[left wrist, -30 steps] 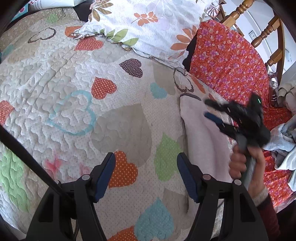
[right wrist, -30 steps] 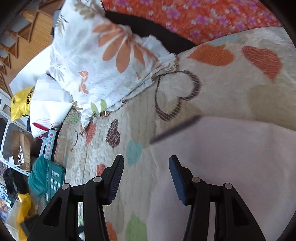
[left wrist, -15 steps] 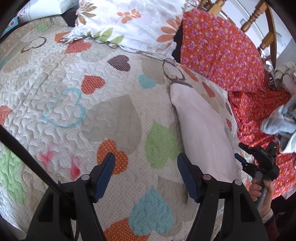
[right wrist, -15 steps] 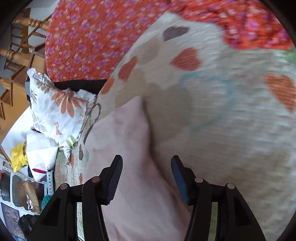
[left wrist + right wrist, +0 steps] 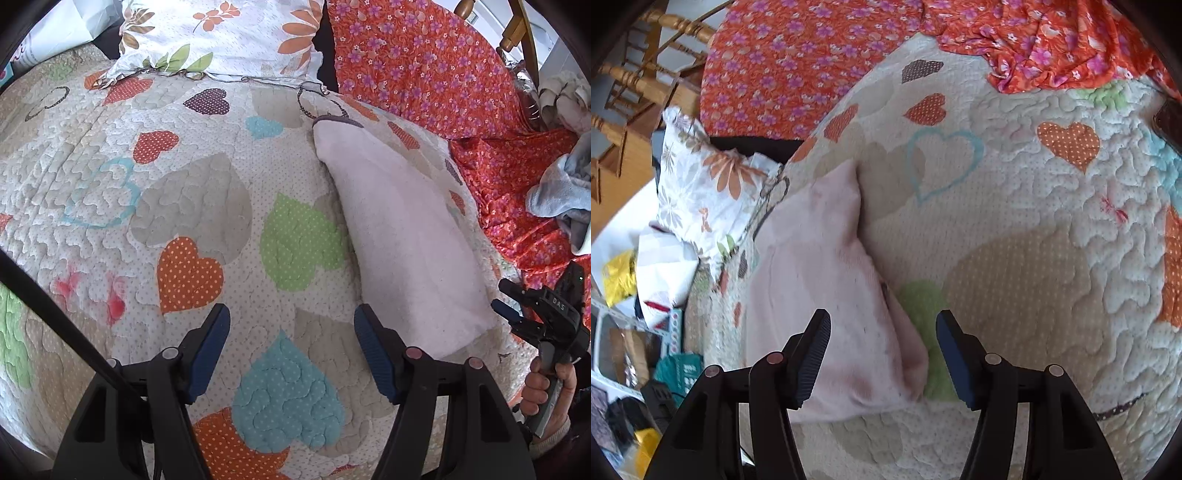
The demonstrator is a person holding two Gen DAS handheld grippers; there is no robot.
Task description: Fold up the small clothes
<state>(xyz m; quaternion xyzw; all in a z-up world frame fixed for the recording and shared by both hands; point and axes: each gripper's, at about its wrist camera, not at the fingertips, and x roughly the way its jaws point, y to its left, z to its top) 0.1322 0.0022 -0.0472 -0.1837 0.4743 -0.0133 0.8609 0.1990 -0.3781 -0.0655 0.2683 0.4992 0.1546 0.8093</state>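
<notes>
The folded pale pink garment (image 5: 402, 236) lies flat on your heart-patterned quilt (image 5: 184, 192), below the floral pillow (image 5: 229, 33). Your right gripper (image 5: 882, 350) hovers over its near corner, jaws opening and pinching nothing; your left gripper (image 5: 291, 347) stands wide and empty over bare quilt beside it.

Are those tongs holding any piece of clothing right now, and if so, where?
Nothing is held. The left tongs stand open over the quilt; the right tongs are opening above the near corner of the folded pink cloth, pads off it.

Folded pale garment (image 5: 402, 236) on heart-patterned quilt (image 5: 192, 192), floral pillow (image 5: 229, 33)
</notes>
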